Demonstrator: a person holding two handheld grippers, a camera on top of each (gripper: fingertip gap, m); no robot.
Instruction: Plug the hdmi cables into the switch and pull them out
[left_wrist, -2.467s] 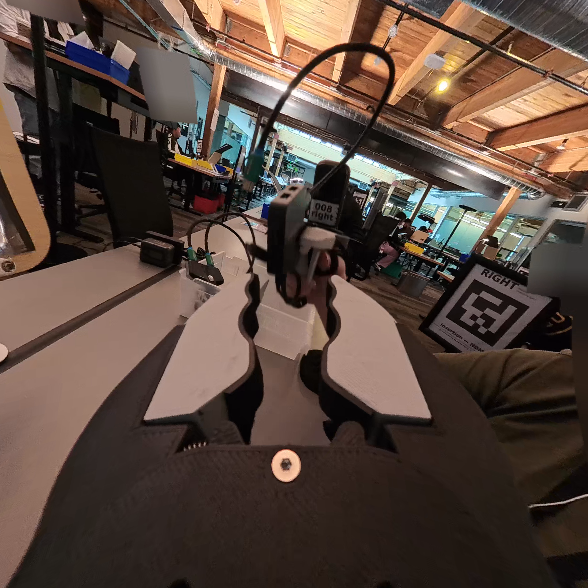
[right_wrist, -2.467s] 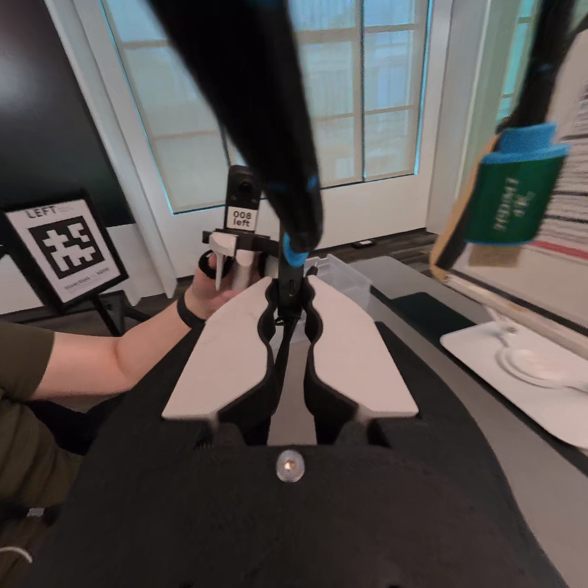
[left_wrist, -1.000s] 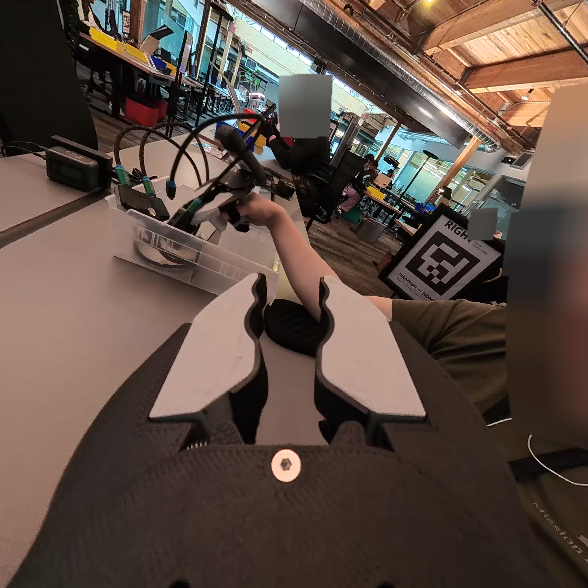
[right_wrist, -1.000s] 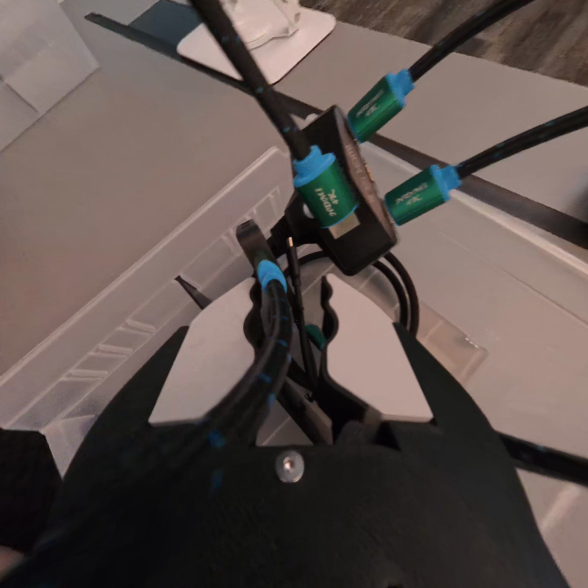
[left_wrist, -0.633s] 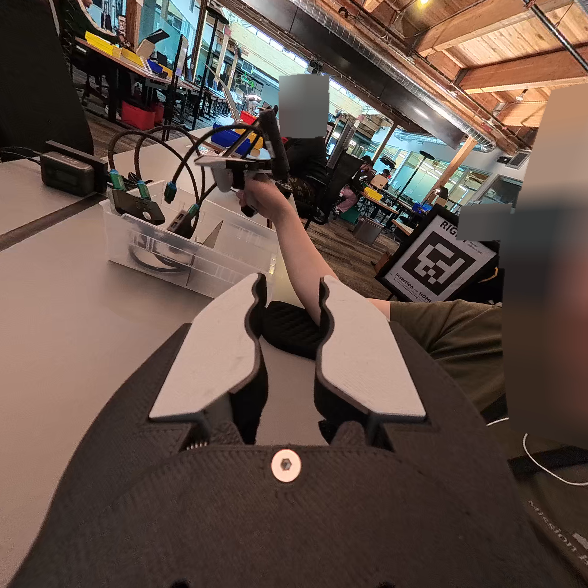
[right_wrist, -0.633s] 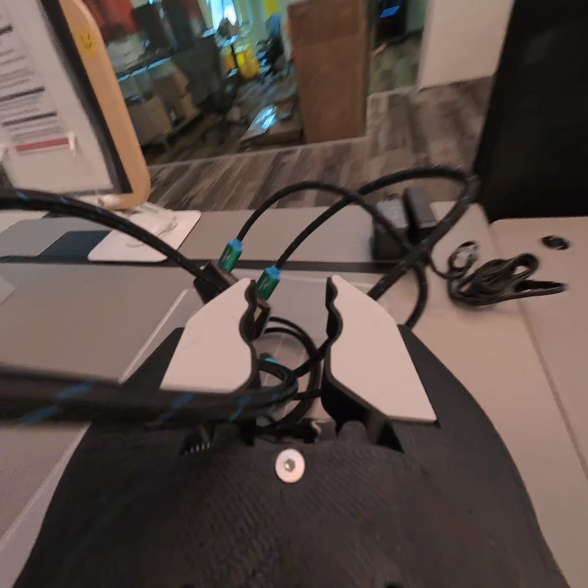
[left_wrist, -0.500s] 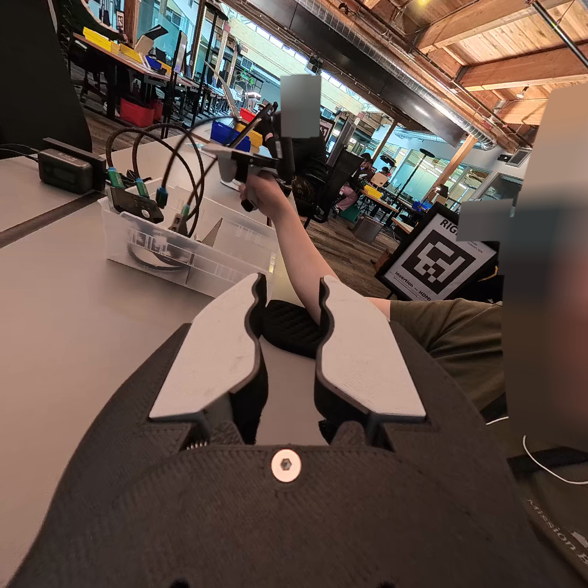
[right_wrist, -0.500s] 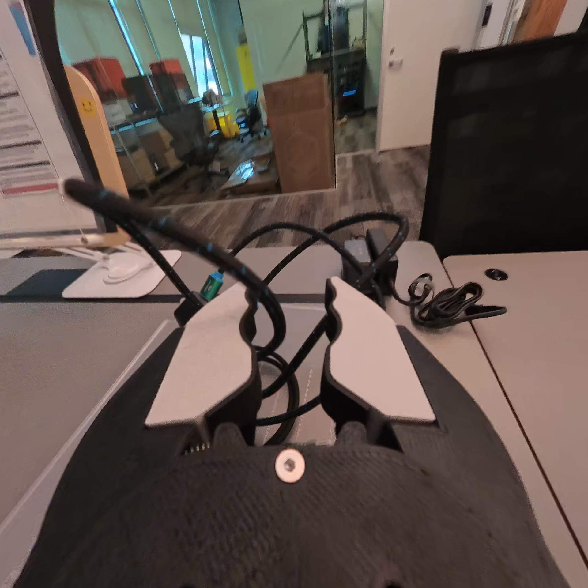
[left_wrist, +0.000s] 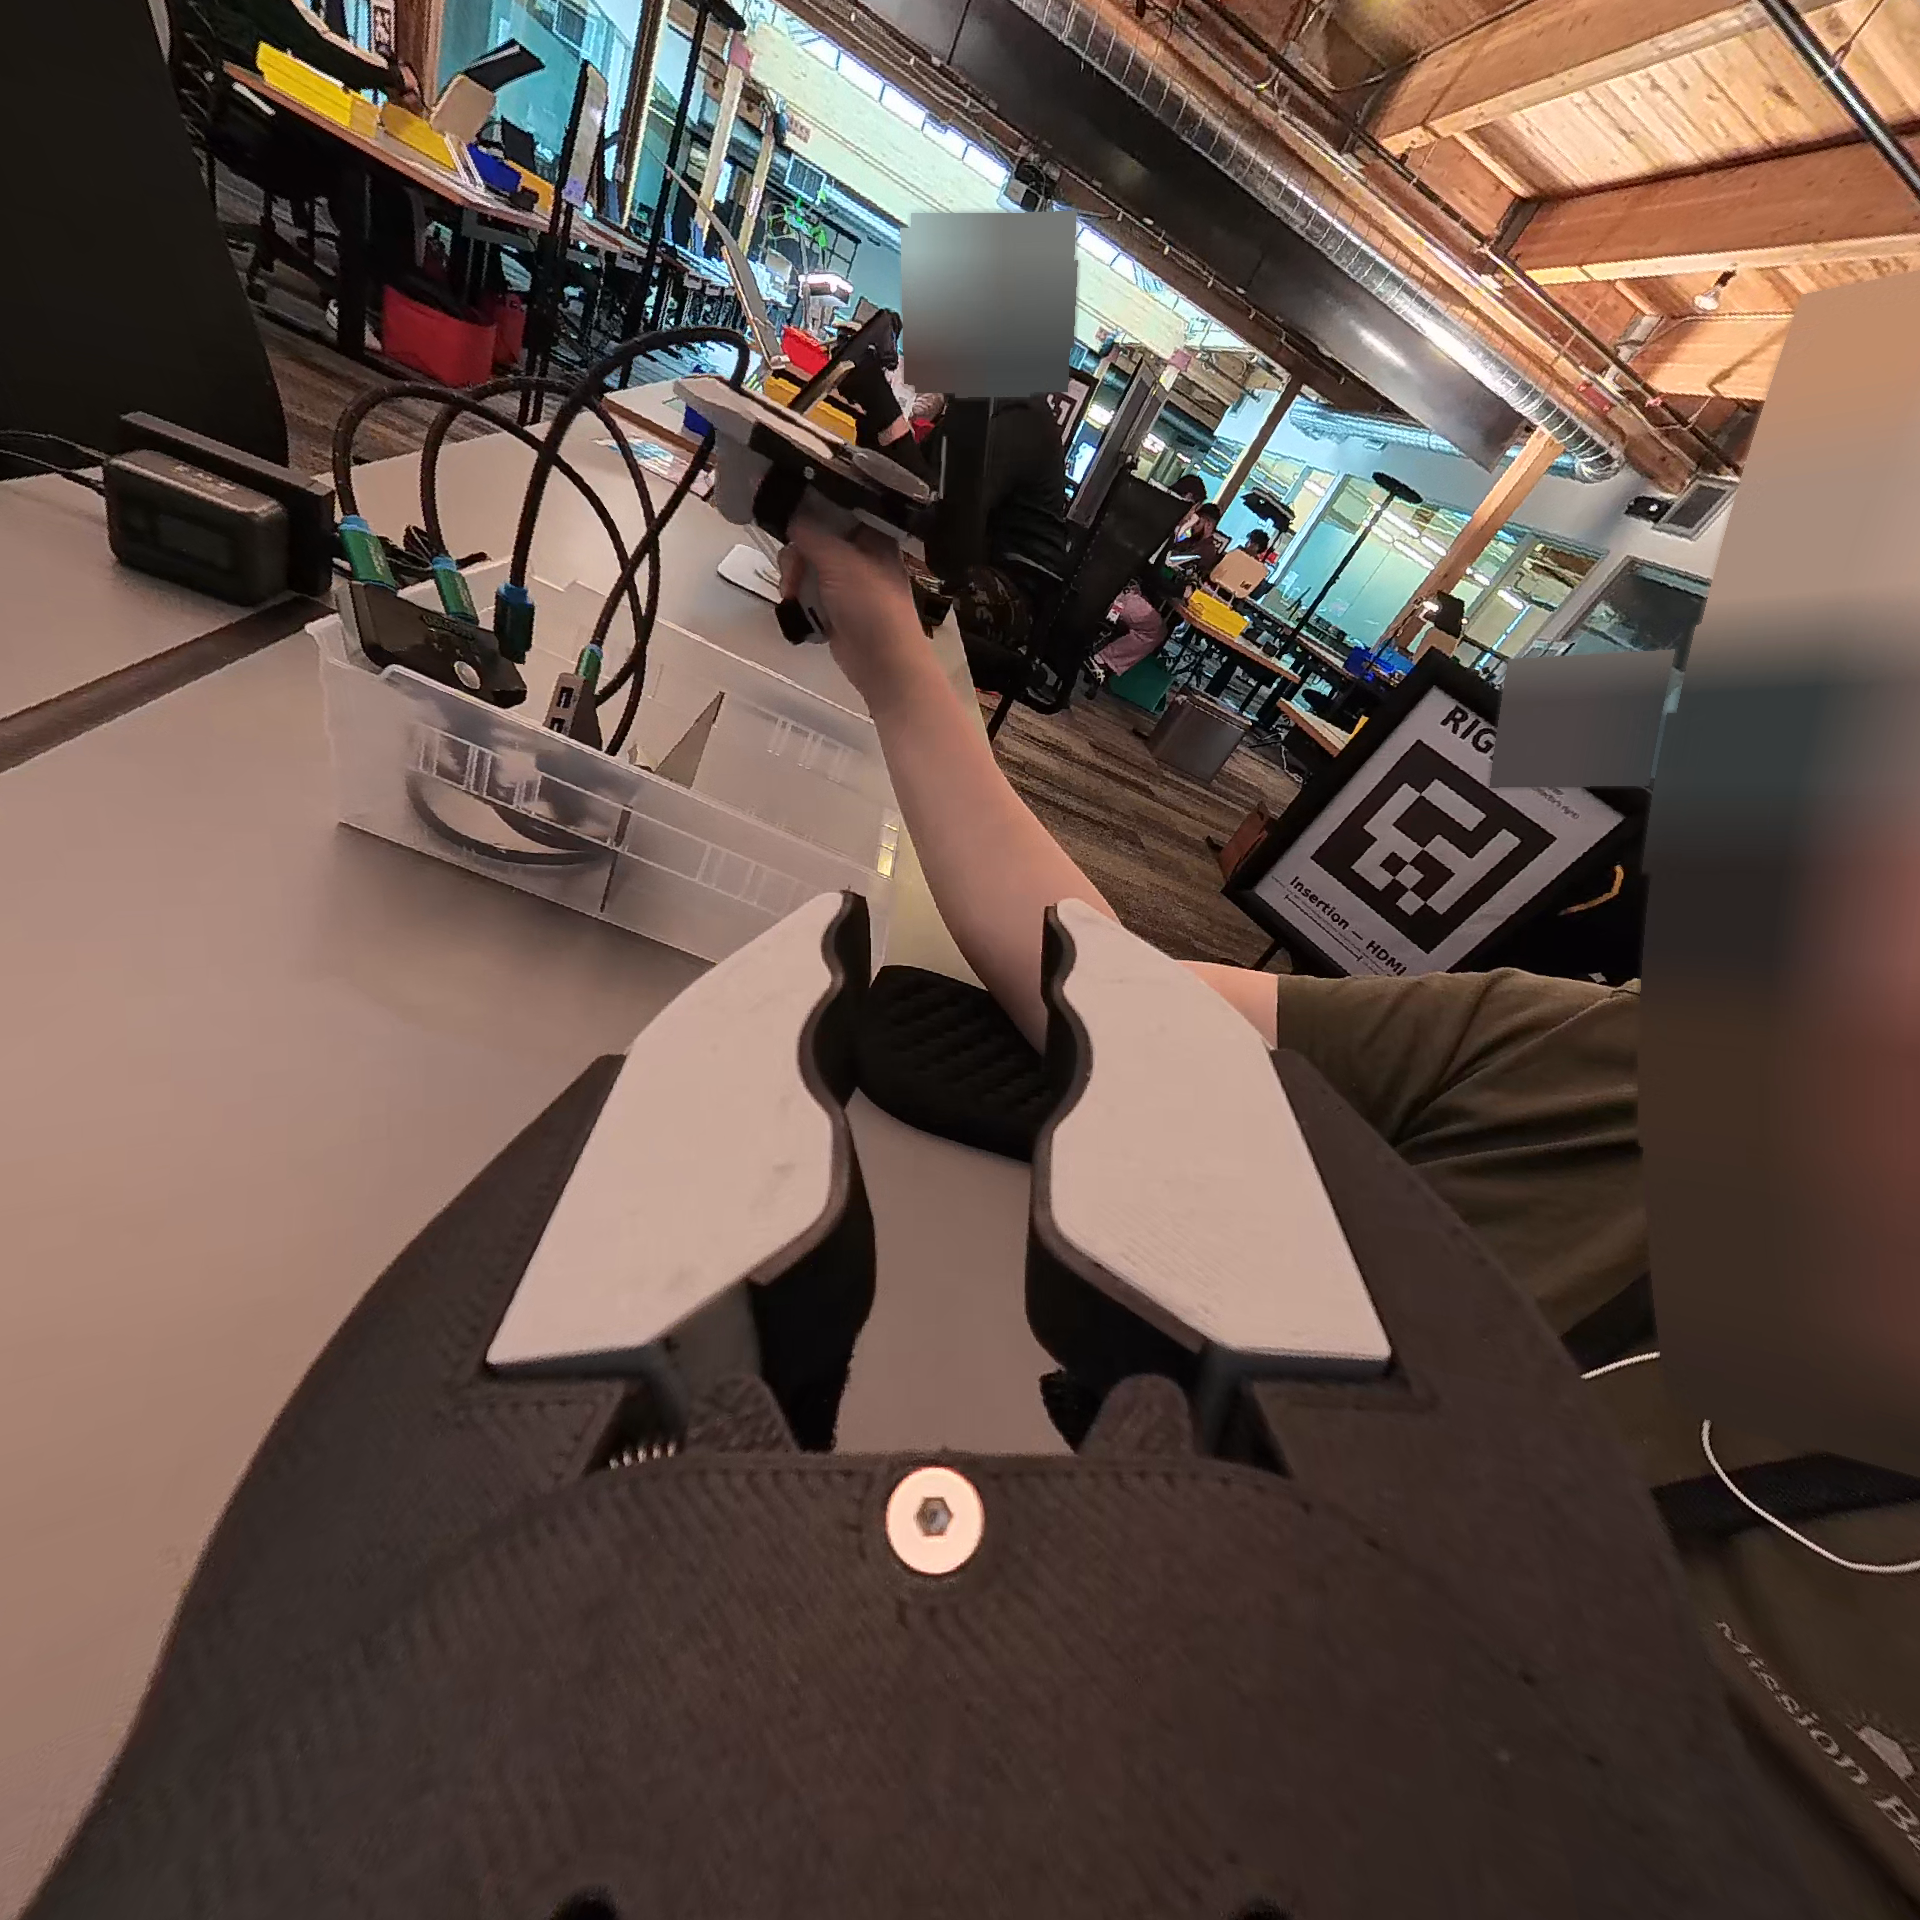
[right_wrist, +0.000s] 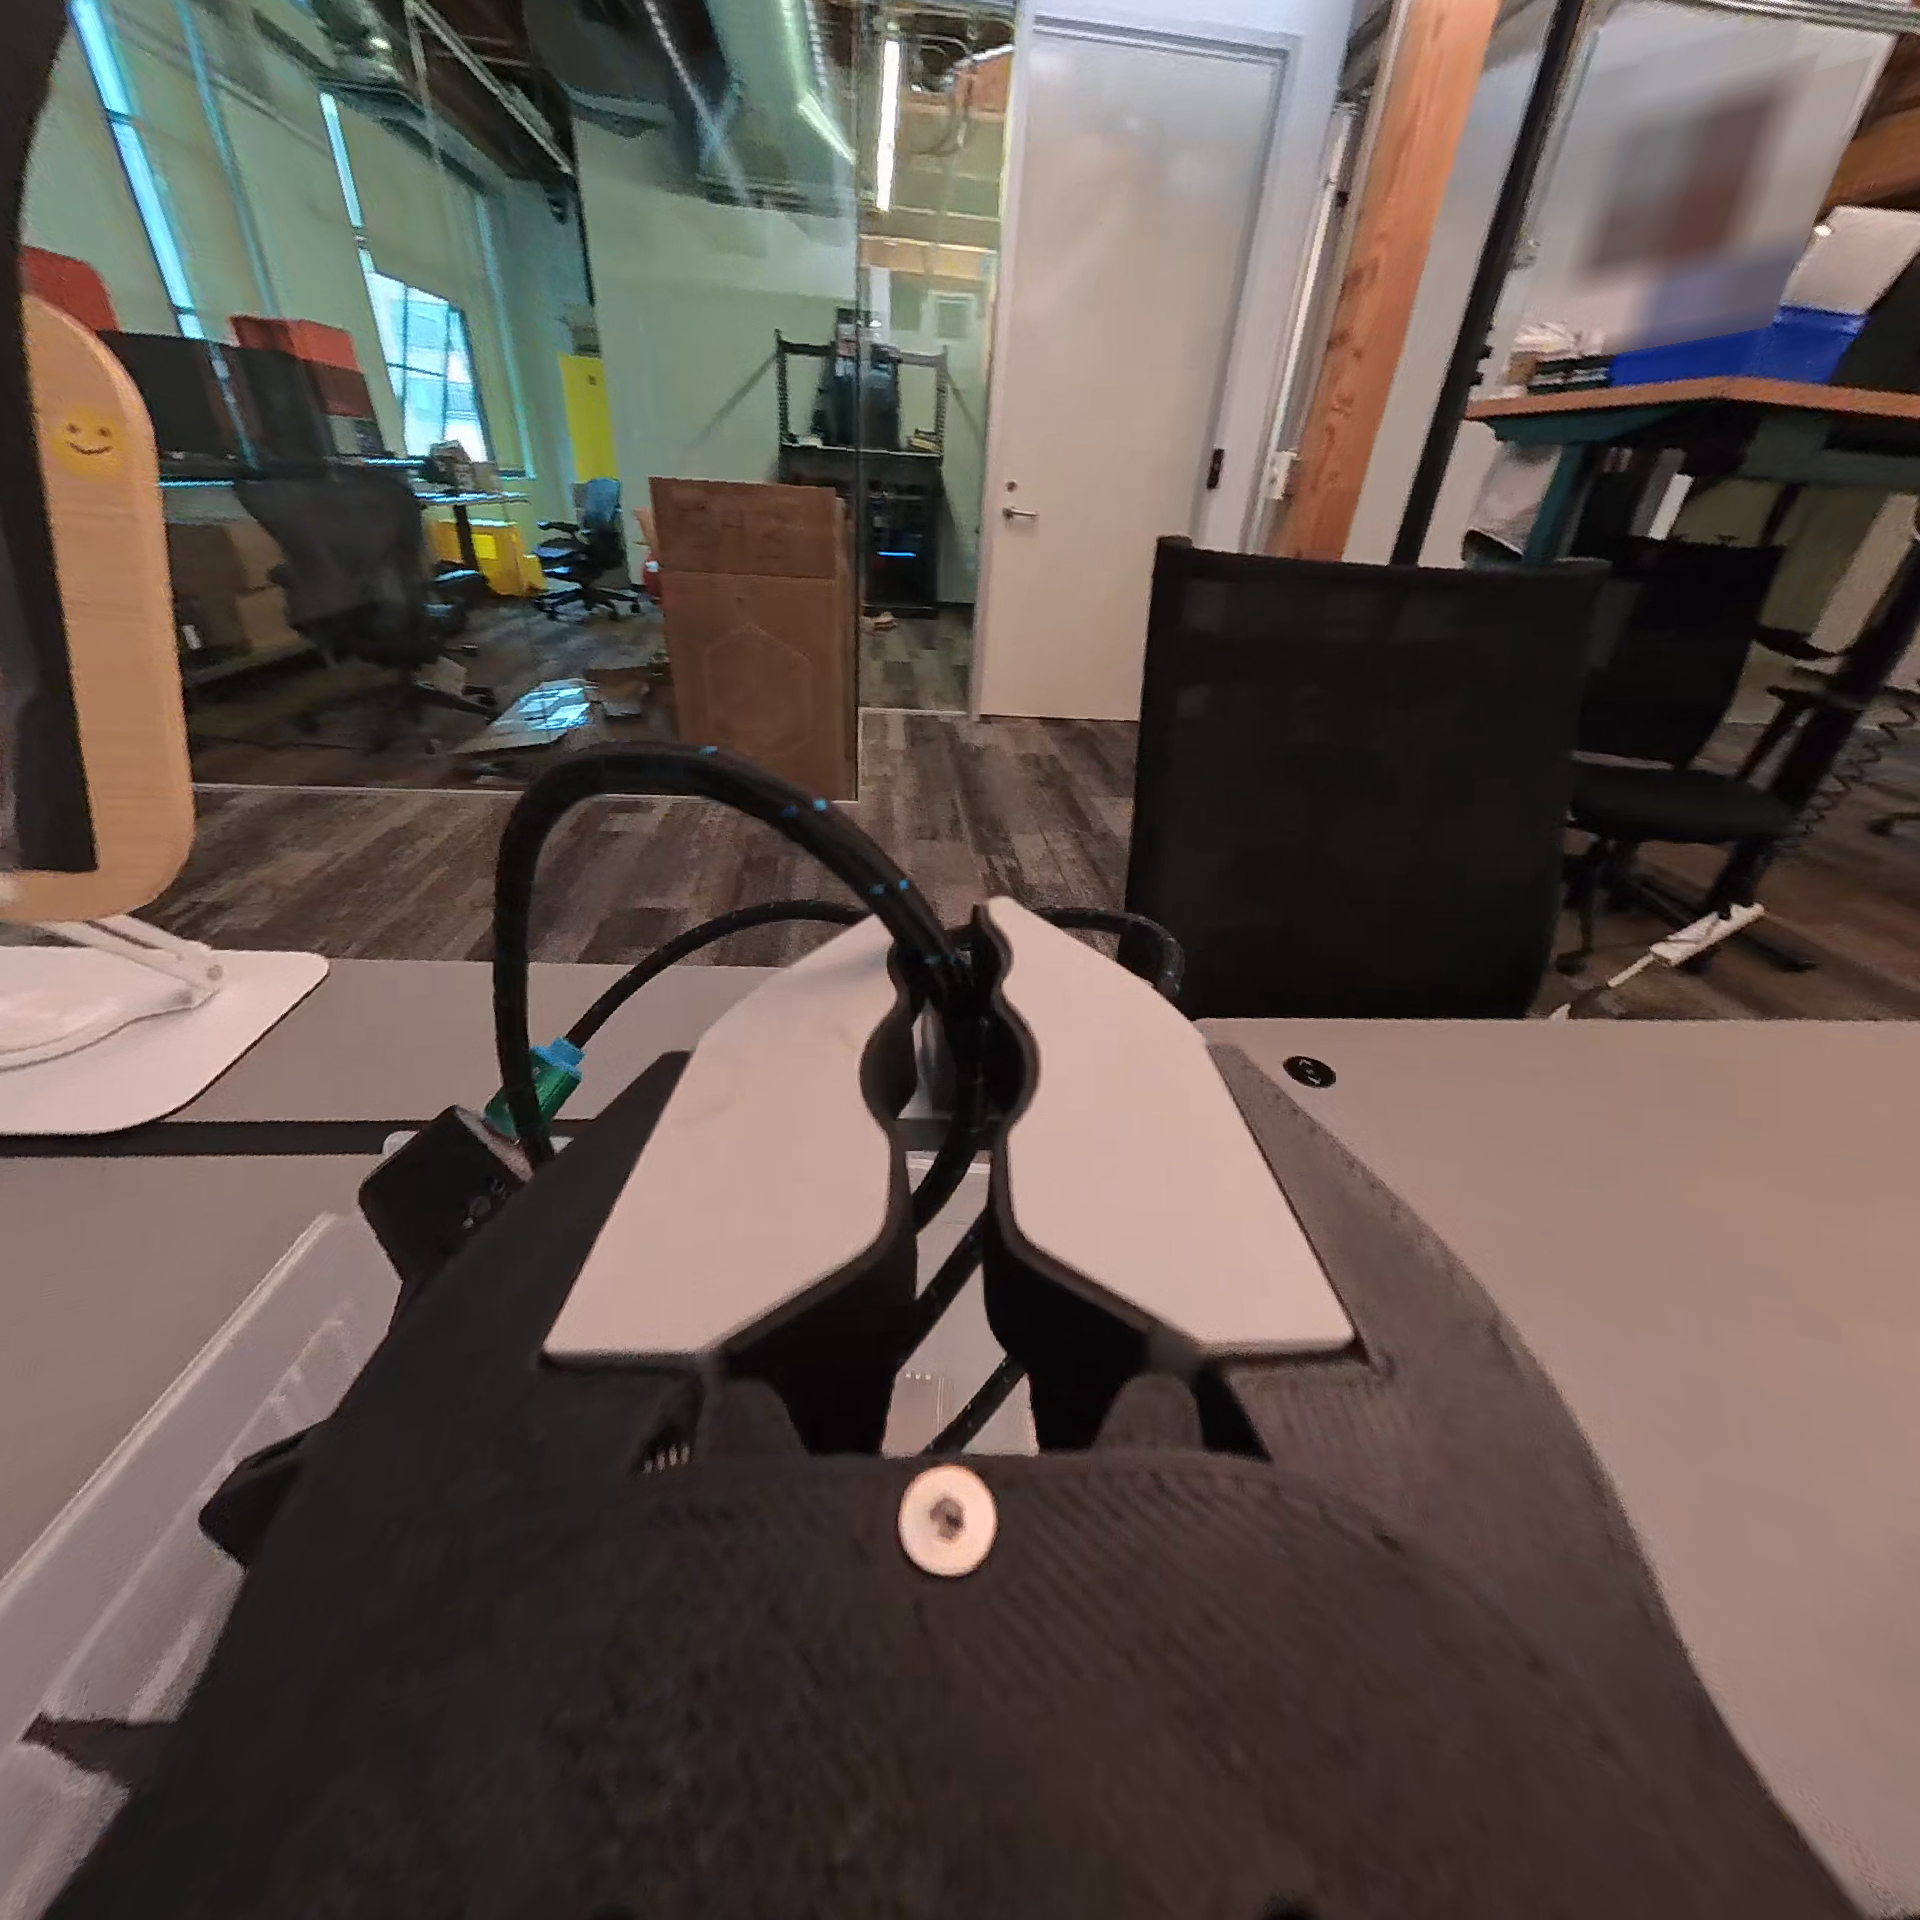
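The black switch (left_wrist: 426, 644) leans on the rim of a clear plastic bin (left_wrist: 665, 842), with green-ended HDMI plugs (left_wrist: 364, 556) standing in it. My right gripper (right_wrist: 948, 951) is shut on a black braided HDMI cable (right_wrist: 623, 769), which is pinched near its fingertips. It holds the cable up above the bin, and the left wrist view shows it (left_wrist: 790, 457) raised, with the cable (left_wrist: 623, 364) looping down. The switch (right_wrist: 436, 1195) and one green plug (right_wrist: 535, 1091) lie below left. My left gripper (left_wrist: 951, 935) is open and empty, low over the table.
A black power brick (left_wrist: 192, 530) sits at the back left of the table. A black round pad (left_wrist: 945, 1060) lies just past my left fingertips. The person's arm (left_wrist: 966, 810) crosses in front. A white stand base (right_wrist: 135, 1029) and a black chair (right_wrist: 1351, 779) are beyond the bin.
My right gripper has risen out of the bin, tipped up to level and closed on the braided cable, pulling its loop upward. My left gripper has stayed put.
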